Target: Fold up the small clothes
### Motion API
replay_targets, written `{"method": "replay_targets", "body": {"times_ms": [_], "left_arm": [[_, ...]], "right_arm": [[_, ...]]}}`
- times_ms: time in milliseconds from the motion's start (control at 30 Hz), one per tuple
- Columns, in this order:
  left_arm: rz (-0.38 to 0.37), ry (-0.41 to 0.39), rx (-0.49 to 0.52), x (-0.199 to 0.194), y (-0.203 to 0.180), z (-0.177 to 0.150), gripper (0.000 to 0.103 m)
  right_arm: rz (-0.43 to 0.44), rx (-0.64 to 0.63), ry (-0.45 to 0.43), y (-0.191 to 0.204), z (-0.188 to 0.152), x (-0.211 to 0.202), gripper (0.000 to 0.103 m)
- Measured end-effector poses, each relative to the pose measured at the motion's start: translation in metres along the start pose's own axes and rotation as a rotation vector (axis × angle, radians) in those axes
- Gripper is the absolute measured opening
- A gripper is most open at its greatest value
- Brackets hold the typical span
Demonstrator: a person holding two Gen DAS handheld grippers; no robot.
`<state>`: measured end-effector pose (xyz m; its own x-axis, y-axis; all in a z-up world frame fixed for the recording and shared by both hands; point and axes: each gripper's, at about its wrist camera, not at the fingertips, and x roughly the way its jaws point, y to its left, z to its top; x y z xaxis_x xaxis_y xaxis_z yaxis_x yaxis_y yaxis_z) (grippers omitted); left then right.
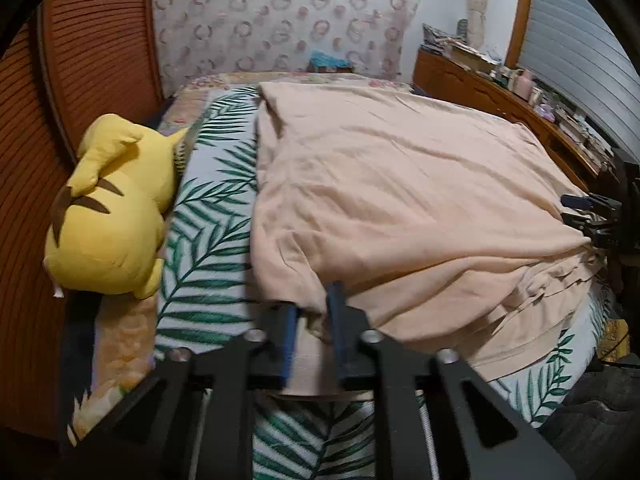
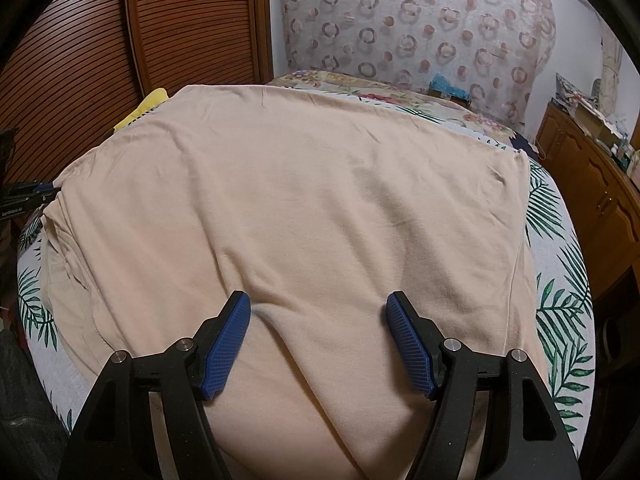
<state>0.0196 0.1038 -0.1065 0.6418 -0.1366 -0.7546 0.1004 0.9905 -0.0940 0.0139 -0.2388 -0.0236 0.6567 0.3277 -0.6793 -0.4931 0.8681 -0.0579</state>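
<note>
One peach-coloured garment point(image 2: 288, 208), soft knit and lightly creased, is spread over the middle of a leaf-printed bedsheet point(image 2: 560, 300). In the right wrist view the right gripper point(image 2: 318, 304) is held wide above the near part of the cloth, with its ribbed blue pads point(image 2: 228, 344) apart and nothing gripped. At the bottom centre of the left wrist view the left gripper point(image 1: 312, 300) is pinched narrow on the garment's bunched near corner. One yellow plush toy point(image 1: 108, 216) is seen at the left edge, beside bare sheet.
</note>
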Motion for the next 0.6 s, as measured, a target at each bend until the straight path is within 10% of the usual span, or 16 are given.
{"method": "replay_targets", "body": {"times_ms": [600], "left_arm": [[-0.182, -0.243, 0.159, -0.056, -0.095, 0.080, 0.005]], "right_arm": [[0.013, -0.008, 0.006, 0.003, 0.000, 0.002, 0.079]]}}
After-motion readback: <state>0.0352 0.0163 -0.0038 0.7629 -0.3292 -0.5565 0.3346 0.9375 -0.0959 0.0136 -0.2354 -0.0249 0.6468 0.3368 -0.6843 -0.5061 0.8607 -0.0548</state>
